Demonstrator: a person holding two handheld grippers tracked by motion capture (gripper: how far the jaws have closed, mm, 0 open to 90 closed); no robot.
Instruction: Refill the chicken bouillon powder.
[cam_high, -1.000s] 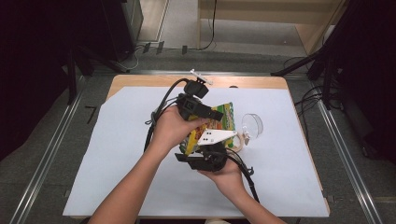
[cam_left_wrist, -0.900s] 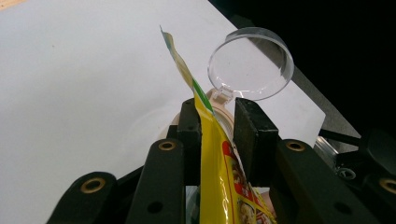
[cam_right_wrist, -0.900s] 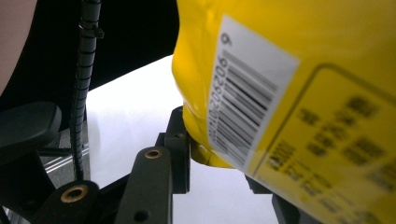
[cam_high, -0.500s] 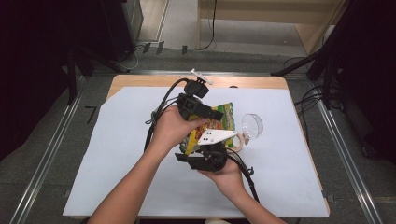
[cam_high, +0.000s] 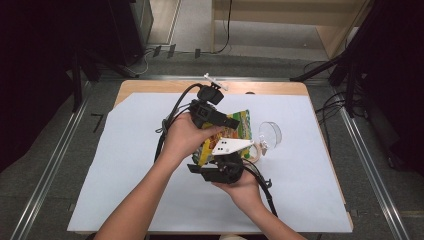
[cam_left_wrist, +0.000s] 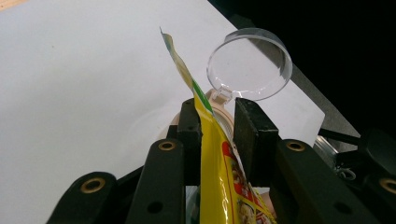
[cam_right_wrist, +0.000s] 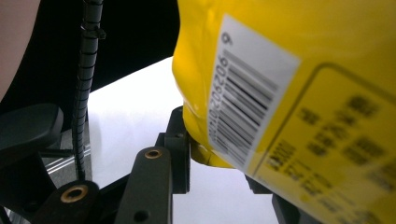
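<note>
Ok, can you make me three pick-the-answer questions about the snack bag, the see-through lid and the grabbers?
1. Where is the clear round lid?
A) beyond the yellow packet, toward the table's right side
B) on the floor
C) in a hand

2. What colour is the packet mostly?
A) blue
B) yellow
C) pink

3. What is the left gripper doing?
A) lying on the table
B) gaping open over nothing
C) pinching the packet's edge

Answers: 1 A, the high view shows it on the white sheet. 2 B, yellow in both gripper views. 3 C, its jaws flank the thin edge.
</note>
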